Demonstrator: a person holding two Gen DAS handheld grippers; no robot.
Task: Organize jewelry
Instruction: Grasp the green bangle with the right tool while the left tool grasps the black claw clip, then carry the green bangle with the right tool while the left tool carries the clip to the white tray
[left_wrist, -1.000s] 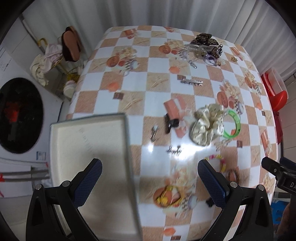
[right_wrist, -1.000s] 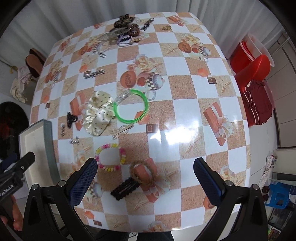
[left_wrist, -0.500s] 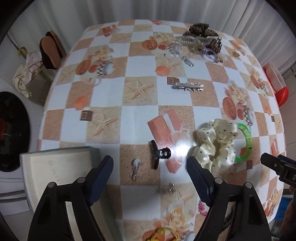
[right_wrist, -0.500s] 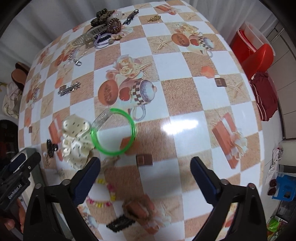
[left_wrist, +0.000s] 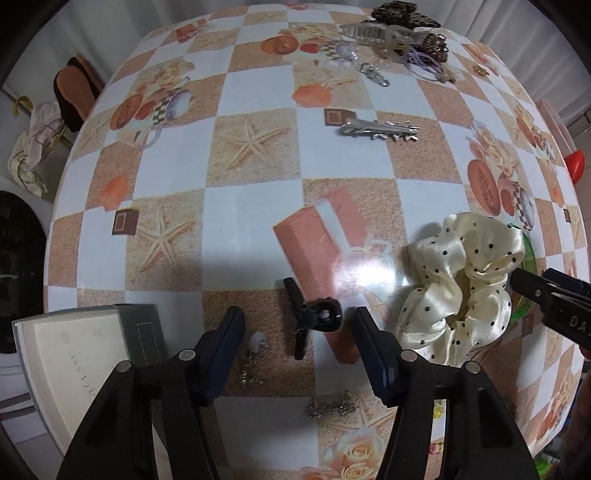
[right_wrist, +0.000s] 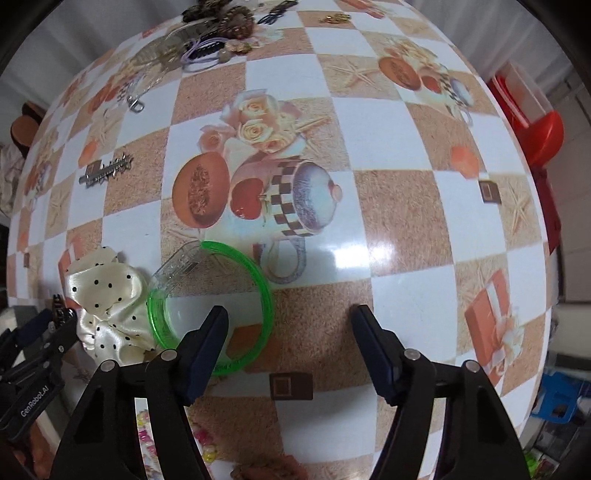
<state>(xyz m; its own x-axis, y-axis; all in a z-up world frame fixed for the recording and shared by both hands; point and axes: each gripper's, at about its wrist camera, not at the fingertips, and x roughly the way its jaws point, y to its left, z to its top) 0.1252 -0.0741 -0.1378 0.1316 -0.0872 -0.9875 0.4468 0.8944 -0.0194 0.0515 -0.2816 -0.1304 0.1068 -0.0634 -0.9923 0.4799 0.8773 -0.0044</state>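
My left gripper (left_wrist: 298, 318) points down at the checked table (left_wrist: 255, 92), and its jaws are closing. A small black claw clip (left_wrist: 314, 318) lies between the fingers, untouched, with a tiny earring (left_wrist: 255, 341) by the left finger. My right gripper (right_wrist: 290, 314) also points down with its jaws closing. Its left finger stands inside a green bangle (right_wrist: 266, 295), so the ring's right side lies between the pads, which do not press it. A cream dotted scrunchie (left_wrist: 461, 280) lies between the two grippers.
A white open box (left_wrist: 74, 354) sits at the table's near left corner. A silver hair clip (left_wrist: 380, 131) lies mid-table, and a pile of hair accessories (left_wrist: 399, 33) is at the far edge. A clear clip (right_wrist: 177, 266) touches the bangle. A bead bracelet (right_wrist: 147, 435) lies near the front.
Both grippers have come down close to the table while their jaws narrowed. The left moved from over the box to the claw clip, the right forward to the green bangle.
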